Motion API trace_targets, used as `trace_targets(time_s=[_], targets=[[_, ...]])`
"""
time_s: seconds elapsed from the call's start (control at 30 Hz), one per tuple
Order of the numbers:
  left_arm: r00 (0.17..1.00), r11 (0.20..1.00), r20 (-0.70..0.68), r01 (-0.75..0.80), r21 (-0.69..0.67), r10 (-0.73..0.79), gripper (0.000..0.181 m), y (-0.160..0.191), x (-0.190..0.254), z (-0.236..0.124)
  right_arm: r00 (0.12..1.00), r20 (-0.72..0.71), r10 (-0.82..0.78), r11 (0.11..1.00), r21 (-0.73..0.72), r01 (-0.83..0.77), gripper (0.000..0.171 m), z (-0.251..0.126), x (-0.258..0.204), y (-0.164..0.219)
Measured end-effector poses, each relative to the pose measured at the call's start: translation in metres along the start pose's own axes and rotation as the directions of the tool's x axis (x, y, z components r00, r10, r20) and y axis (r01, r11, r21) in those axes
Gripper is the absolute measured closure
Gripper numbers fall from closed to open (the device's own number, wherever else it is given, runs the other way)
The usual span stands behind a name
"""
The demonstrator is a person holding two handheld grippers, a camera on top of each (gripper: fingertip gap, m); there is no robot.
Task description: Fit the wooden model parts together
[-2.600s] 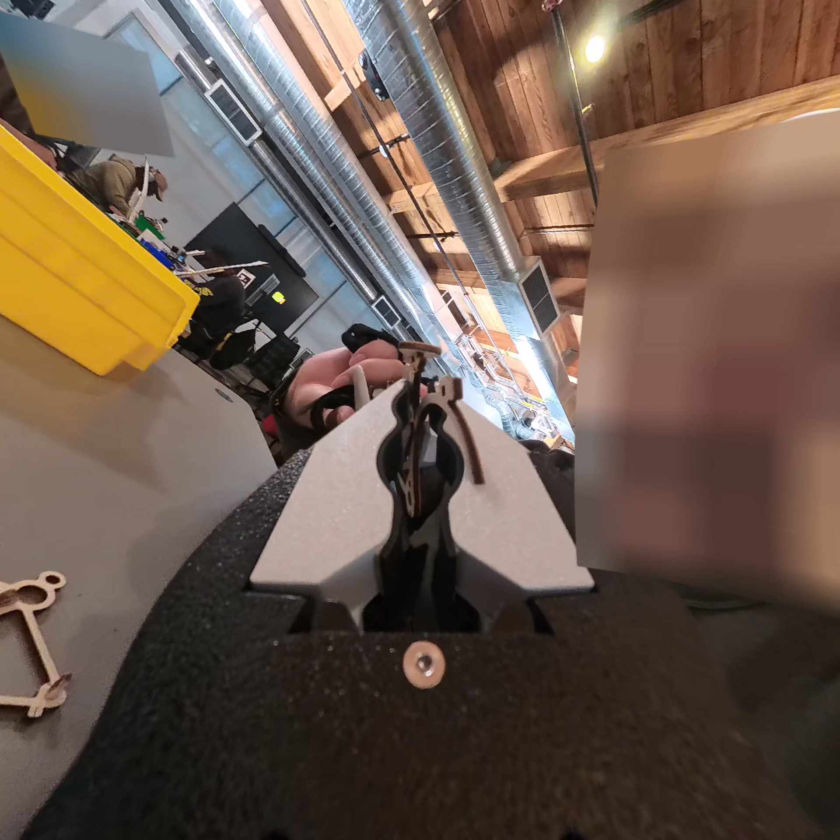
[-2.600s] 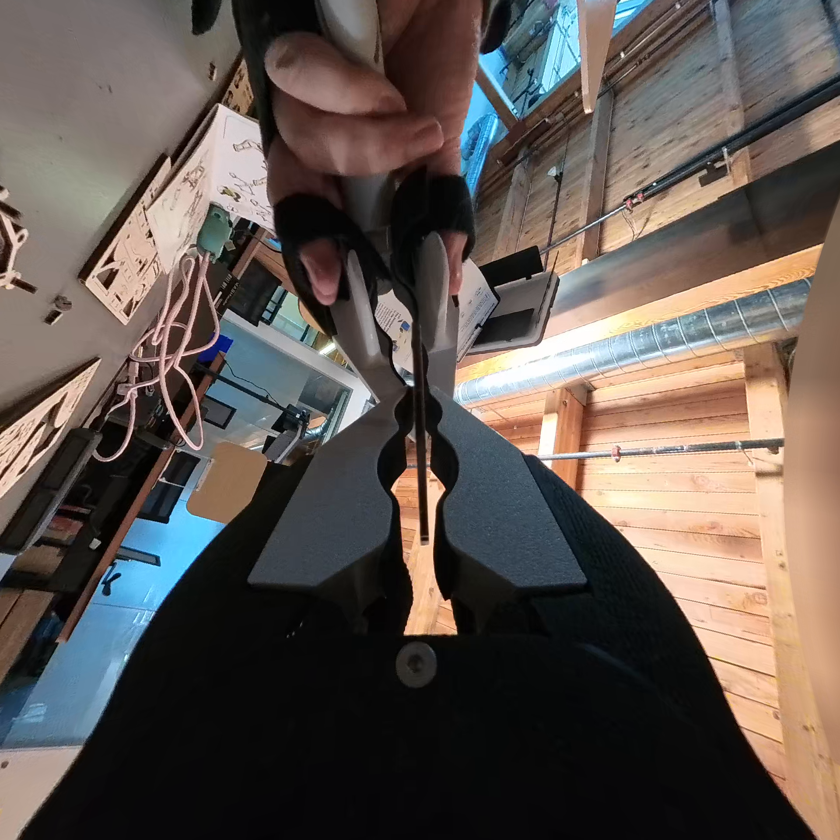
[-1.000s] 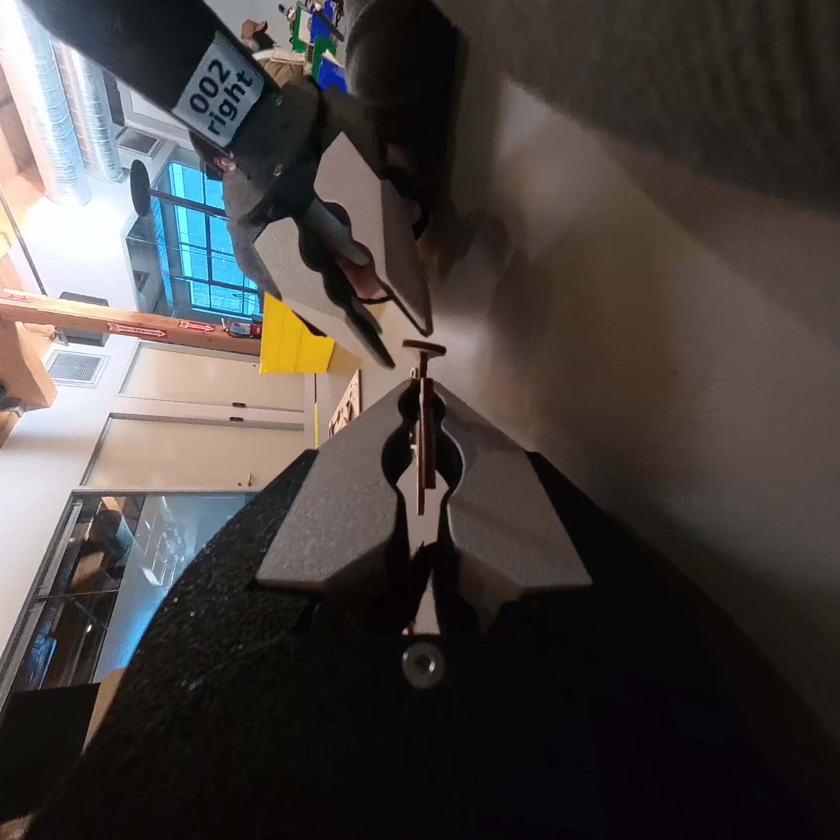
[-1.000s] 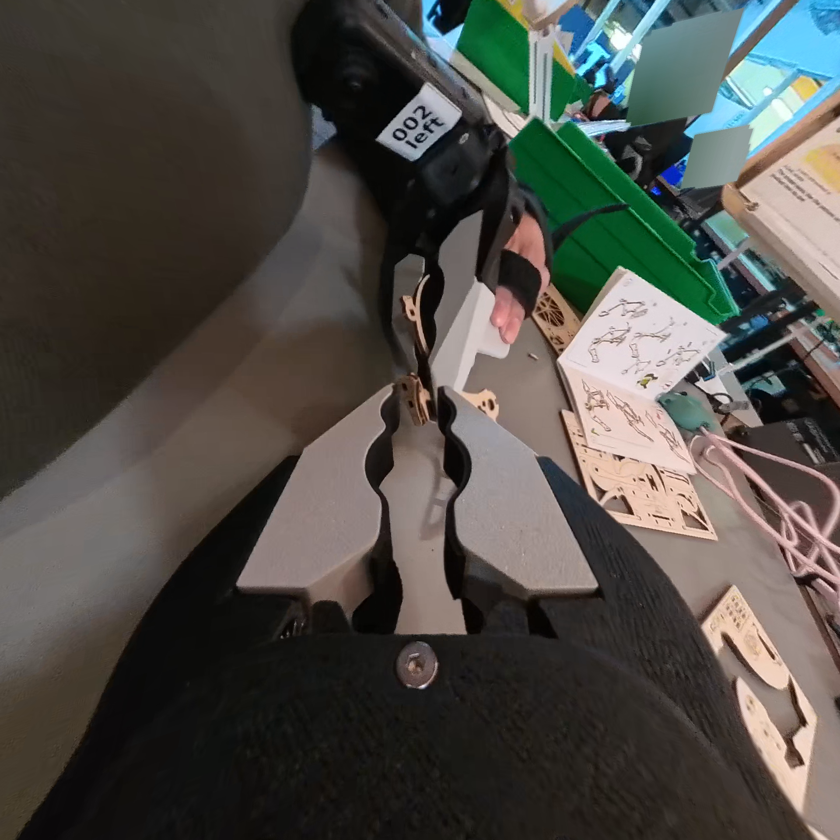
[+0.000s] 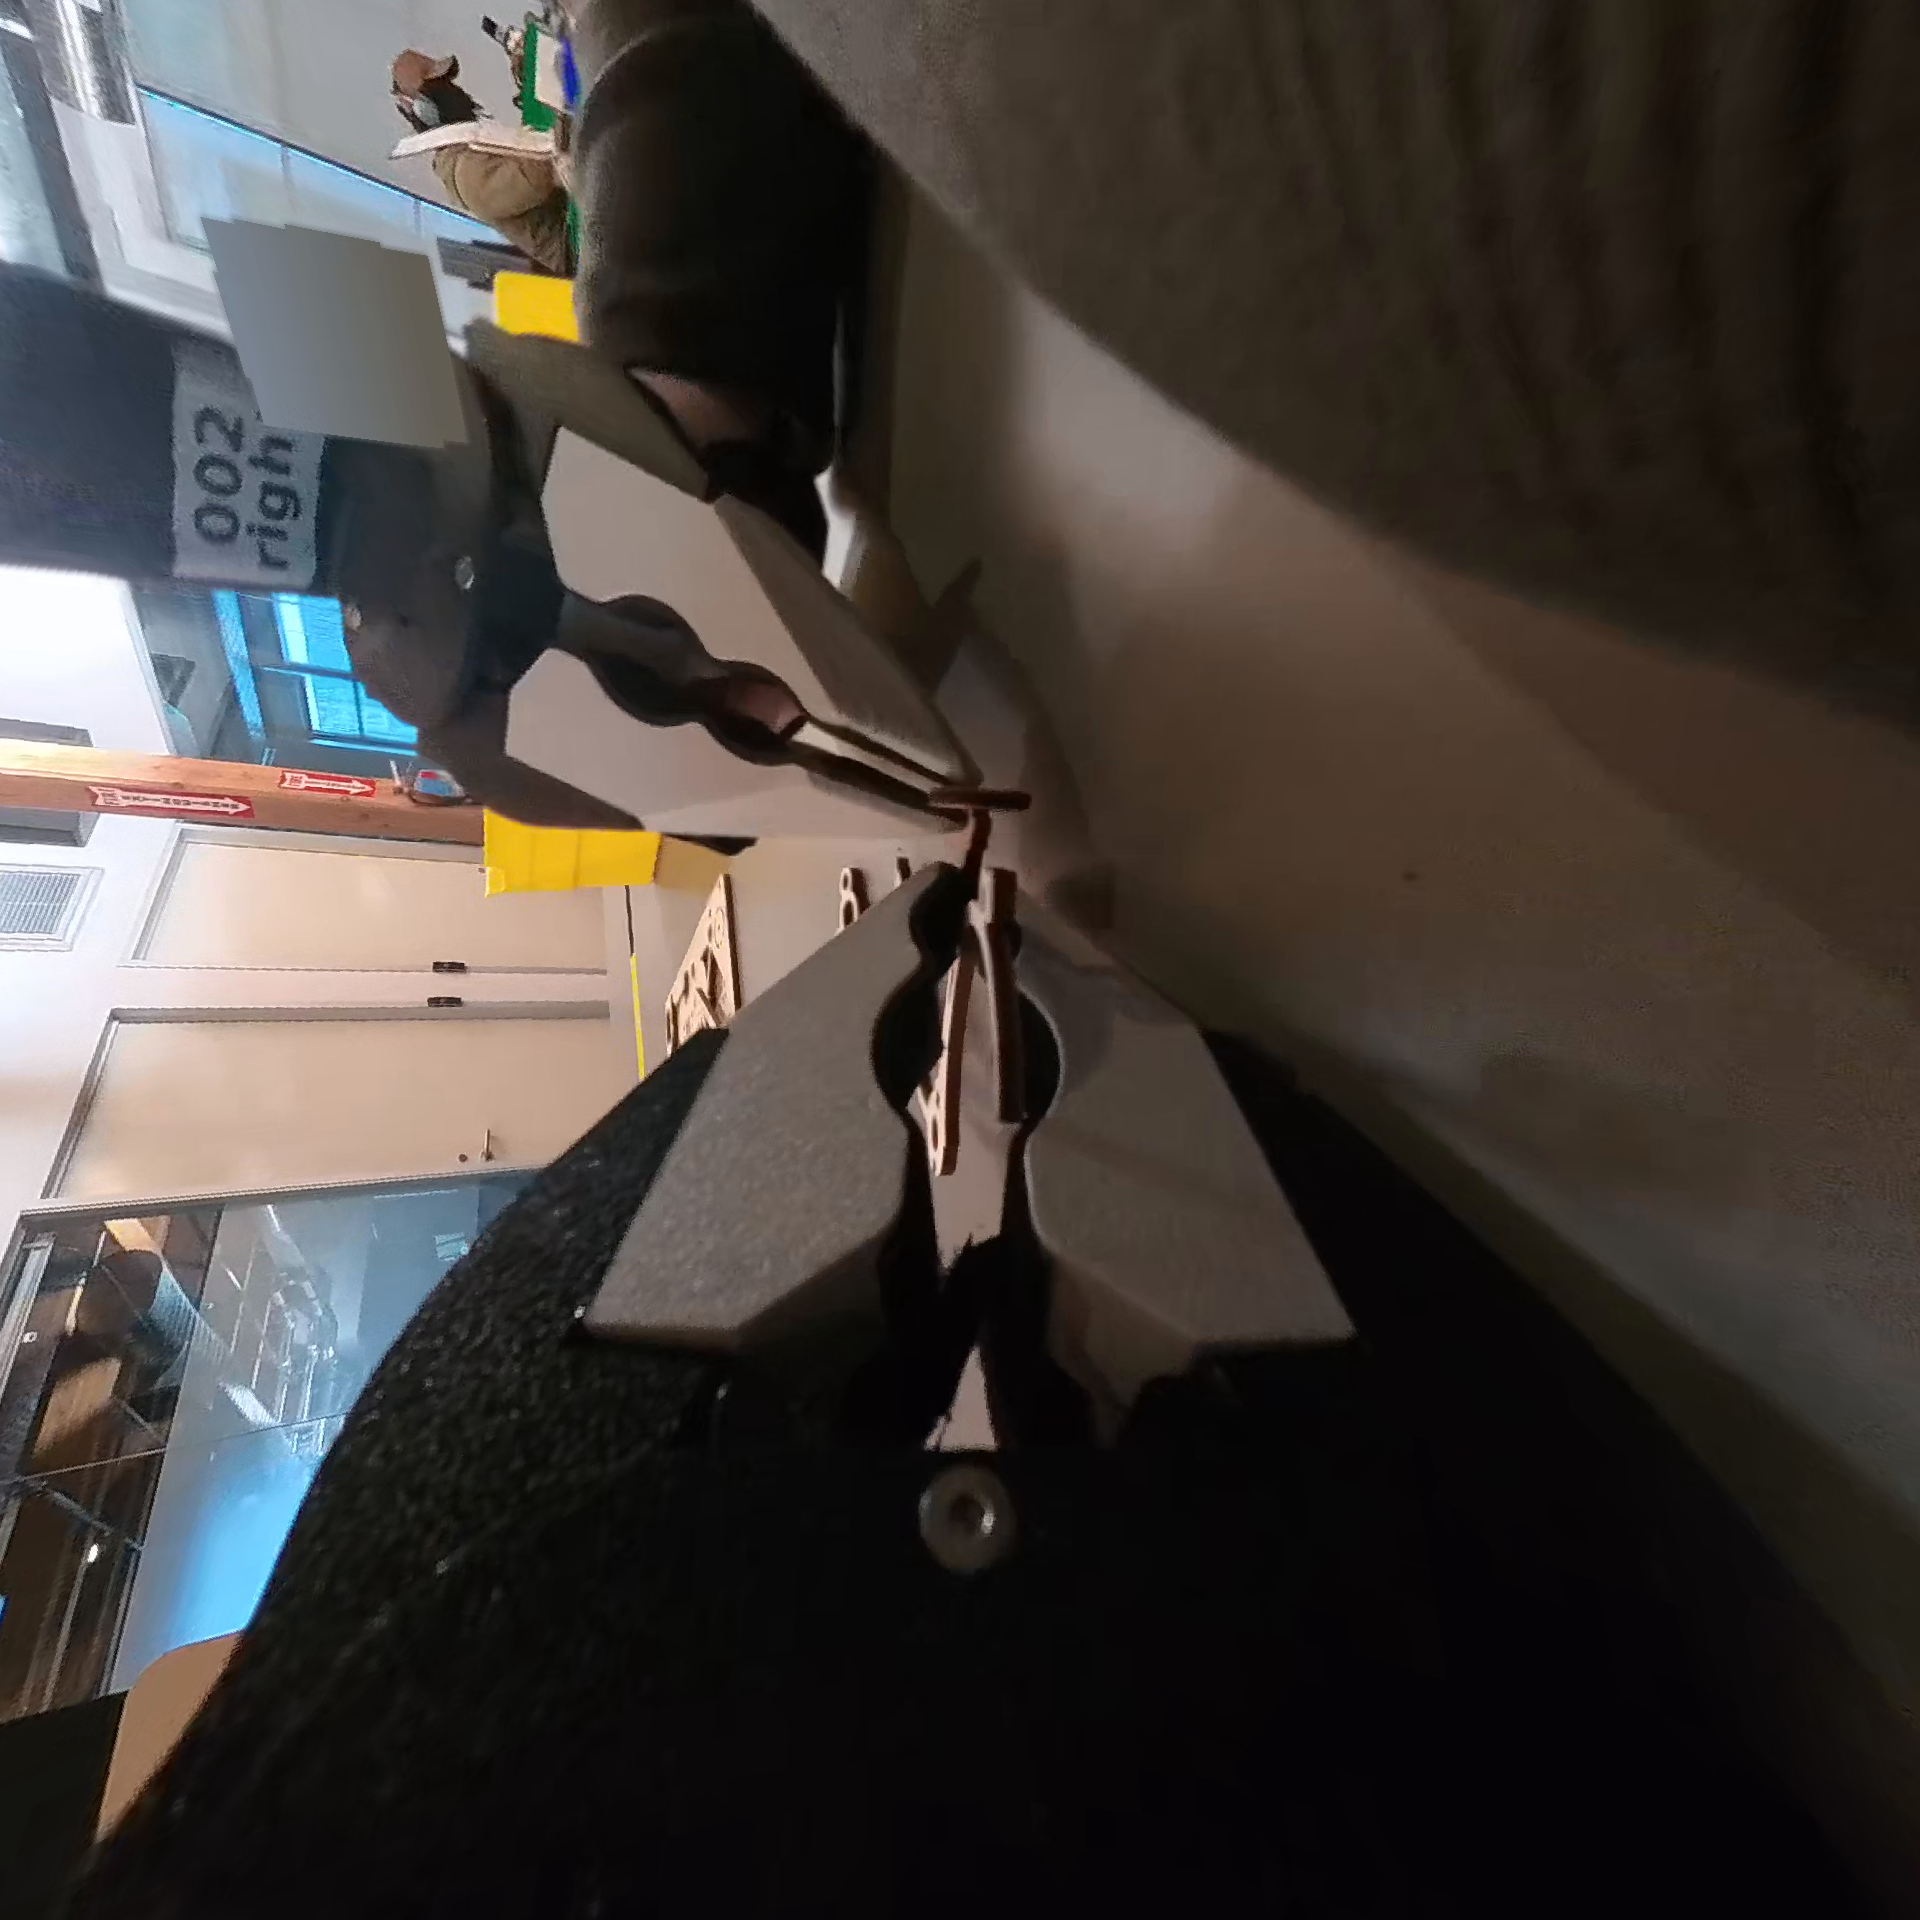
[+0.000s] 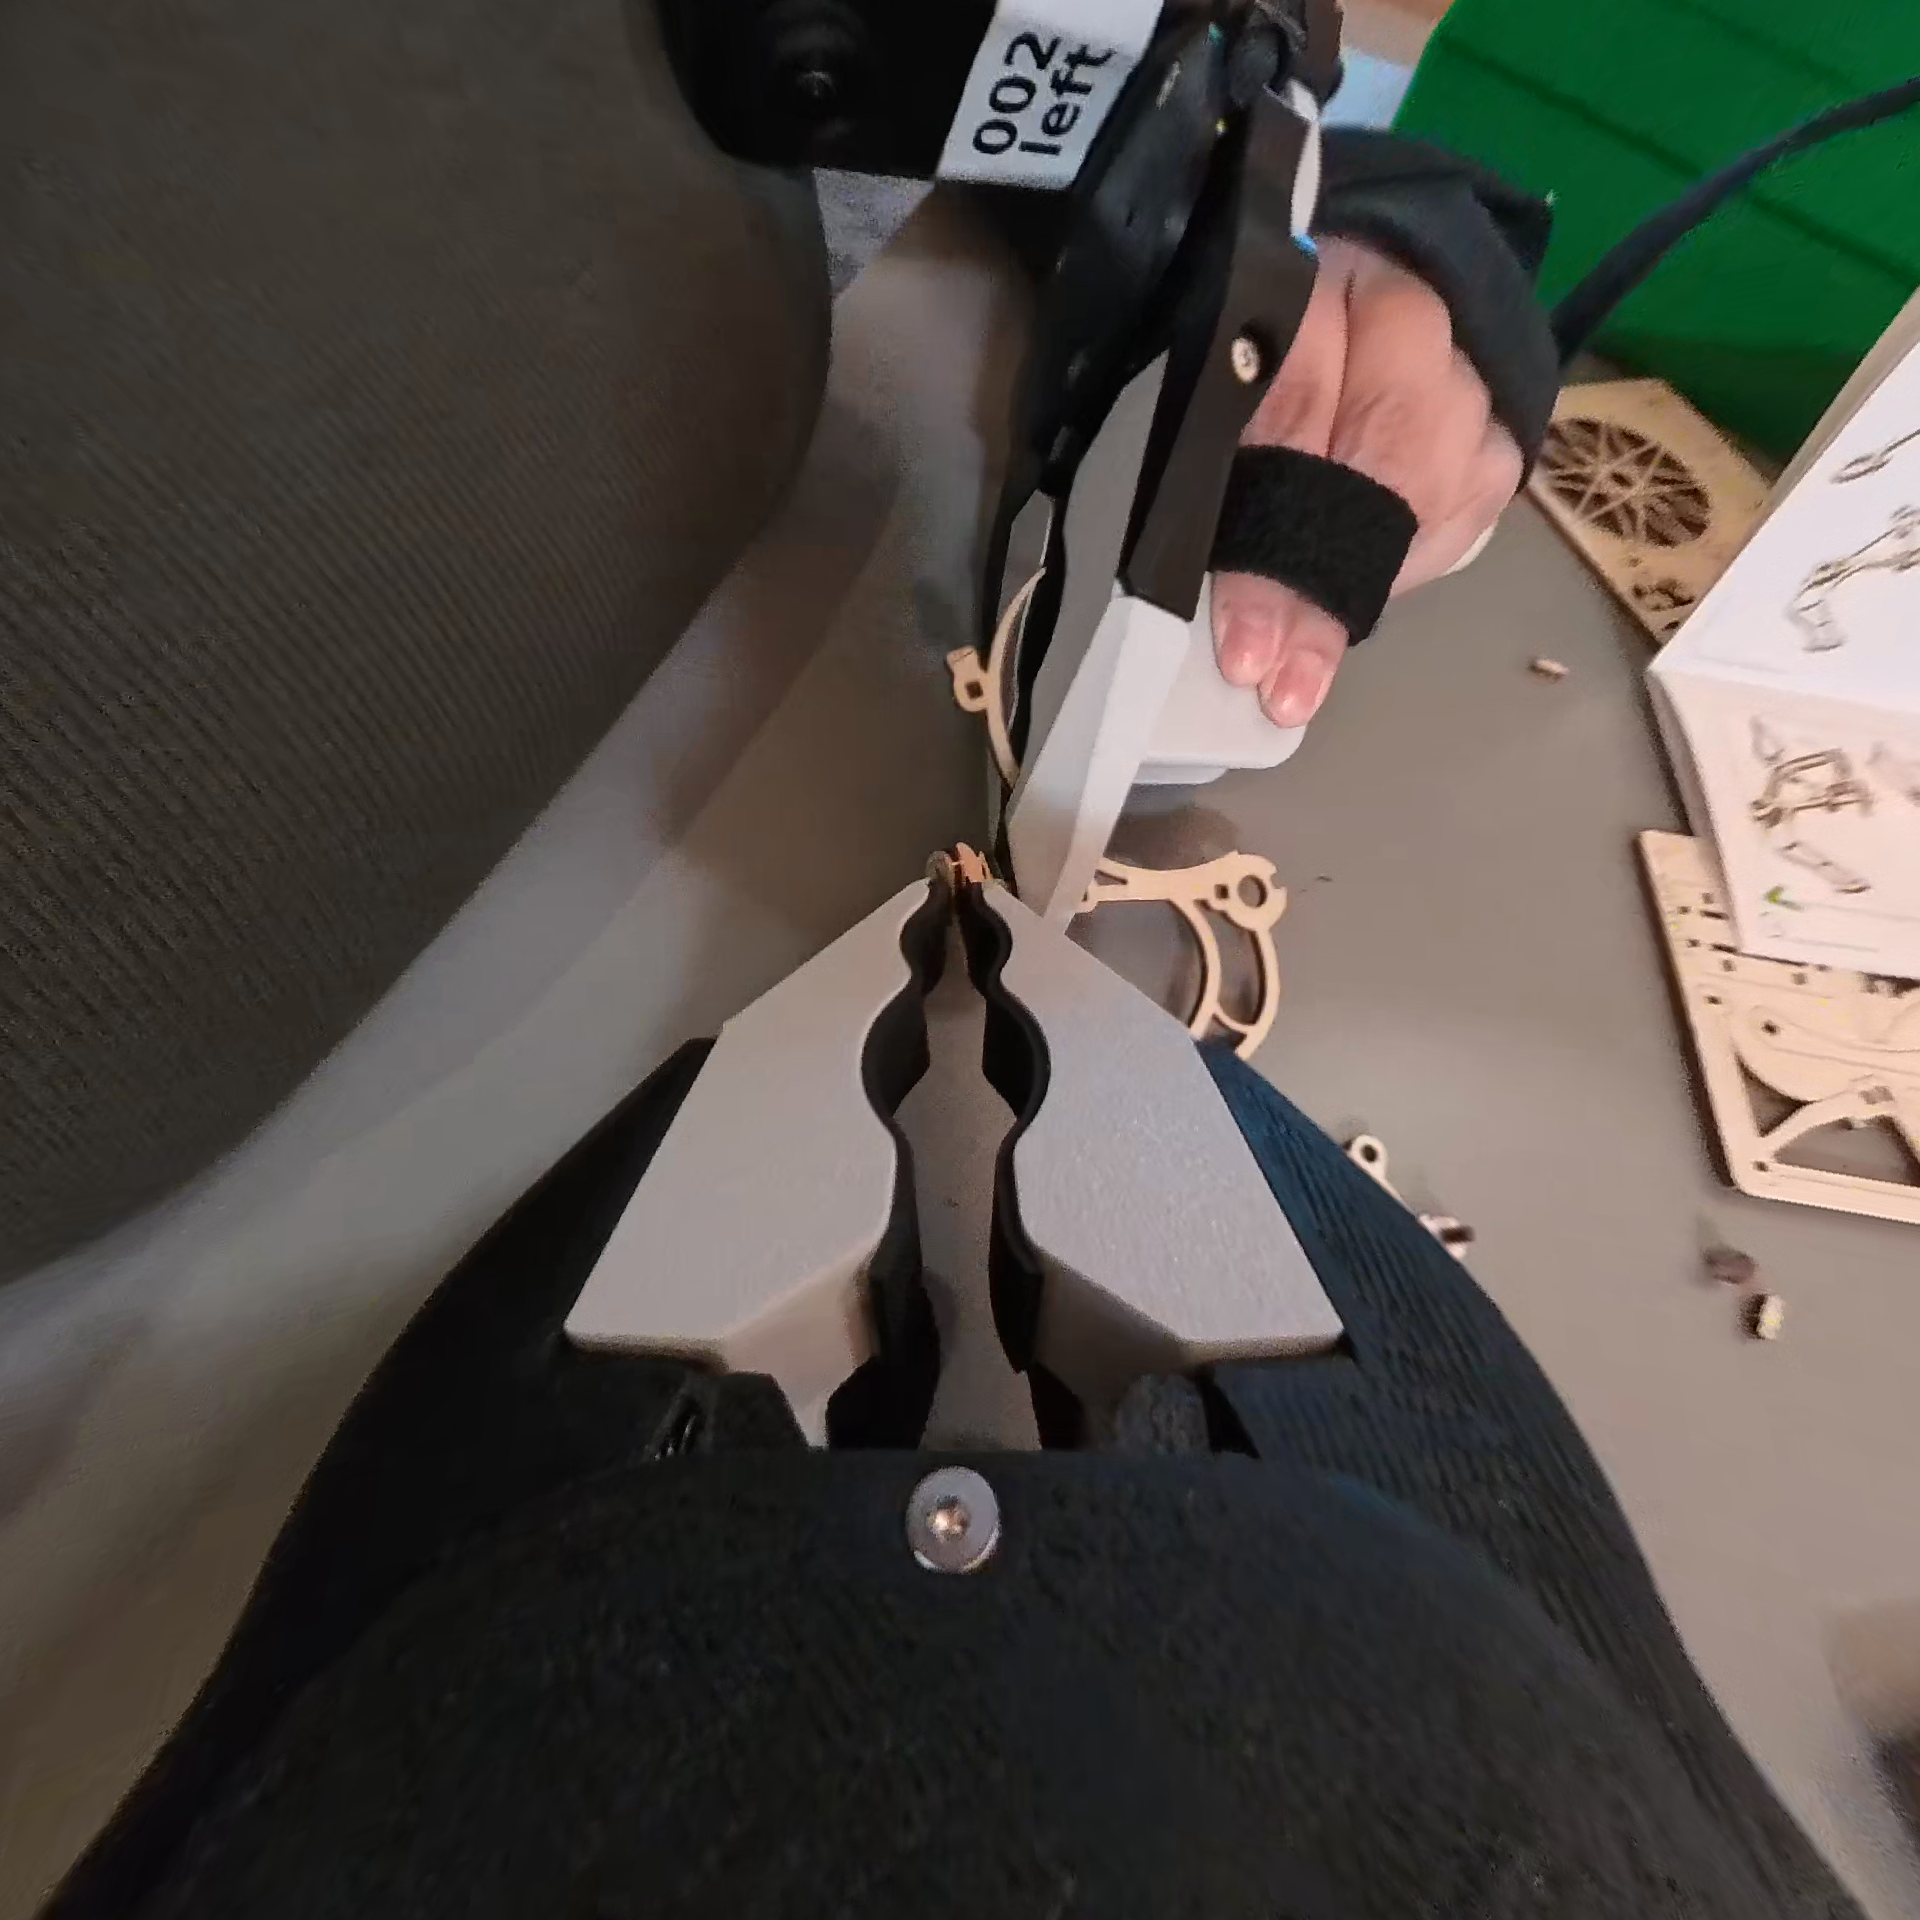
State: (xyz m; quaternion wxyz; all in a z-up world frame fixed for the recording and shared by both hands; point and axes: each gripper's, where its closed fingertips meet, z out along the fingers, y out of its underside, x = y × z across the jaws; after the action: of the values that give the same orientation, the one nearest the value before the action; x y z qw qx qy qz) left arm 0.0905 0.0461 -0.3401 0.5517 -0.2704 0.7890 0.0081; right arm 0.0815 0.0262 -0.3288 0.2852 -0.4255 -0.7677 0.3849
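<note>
Right tongs (image 5: 961, 805) now closer, pinching wooden part (image 5: 987, 800)

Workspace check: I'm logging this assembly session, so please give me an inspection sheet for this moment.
Surface: grey table, scattered with loose bits.
Job's things: thin wooden parts clamped edge-on in the left gripper; a small wooden piece pinched at the tips of the right gripper, meeting the left one's parts.
Clutter: curved wooden frame lying flat, cut-out wooden sheets, open instruction booklet, small fasteners, green bin, yellow bin.
Grippers: both shut on wood, tips nearly touching; a strapped hand holds the left one.
Cables: a black cable across the green bin.
Surroundings: wooden beam, windows, doors, a seated person far off.
</note>
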Motion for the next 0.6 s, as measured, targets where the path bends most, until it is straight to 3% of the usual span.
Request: trace_targets(time_s=[0.23,0.4,0.5,0.6], targets=[[1.000,1.000,-0.007,-0.003,-0.012,0.003,0.181,0.000,0.001,0.000,0.991,0.081,0.106,0.994,-0.010,-0.105,0.170,0.001,-0.001,0.001],[0.999,0.999,0.015,0.031,-0.004,-0.031,0.180,0.001,-0.004,0.000,0.993,0.051,0.104,0.994,0.020,-0.105,0.169,-0.003,0.003,-0.001],[0.993,0.995,0.059,0.103,-0.012,-0.102,0.181,0.007,-0.016,-0.002,0.997,-0.015,0.072,0.996,0.051,-0.071,0.146,-0.015,0.007,-0.003],[0.961,0.968,0.121,0.252,-0.008,-0.249,0.181,0.019,-0.034,-0.007,0.977,-0.211,-0.024,0.994,0.097,0.045,0.131,-0.030,0.024,-0.012]])
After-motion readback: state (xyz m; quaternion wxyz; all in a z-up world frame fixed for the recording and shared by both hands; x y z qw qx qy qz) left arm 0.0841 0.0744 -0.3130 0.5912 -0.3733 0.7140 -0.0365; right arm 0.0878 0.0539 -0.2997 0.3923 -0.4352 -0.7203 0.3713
